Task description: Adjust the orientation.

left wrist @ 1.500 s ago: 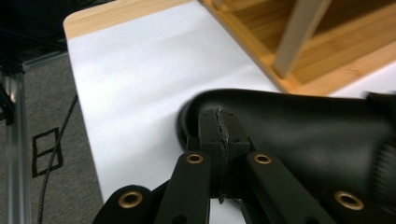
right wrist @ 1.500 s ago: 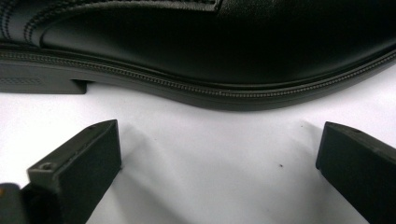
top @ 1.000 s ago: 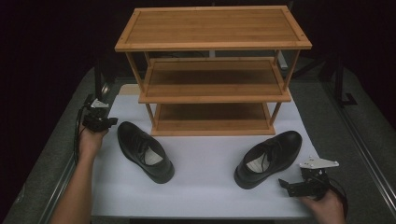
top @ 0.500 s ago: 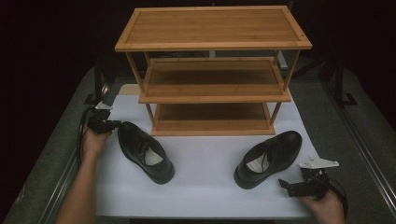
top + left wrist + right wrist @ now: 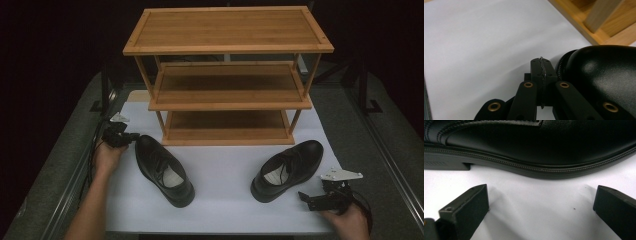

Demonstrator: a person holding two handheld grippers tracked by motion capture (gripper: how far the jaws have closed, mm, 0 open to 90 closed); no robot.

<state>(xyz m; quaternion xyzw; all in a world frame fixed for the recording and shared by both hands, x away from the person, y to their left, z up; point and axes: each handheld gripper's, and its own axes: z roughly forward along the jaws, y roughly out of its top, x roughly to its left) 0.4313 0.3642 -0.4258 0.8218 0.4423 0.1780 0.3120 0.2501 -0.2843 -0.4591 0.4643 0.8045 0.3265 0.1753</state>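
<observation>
White paper (image 5: 225, 200) covered the table under a three-shelf wooden rack (image 5: 227, 75). Beside the left black leather shoe's (image 5: 162, 170) toe, the left gripper (image 5: 131, 137) had its jaws pressed together. Near the right black leather shoe (image 5: 287, 167), the right gripper (image 5: 304, 198) stood wide apart, empty.

I noted dim surroundings beyond the lit white mat (image 5: 225, 200); overhead light glared off the left shoe (image 5: 604, 75), whose near toe was blurred, casting soft shadows.
</observation>
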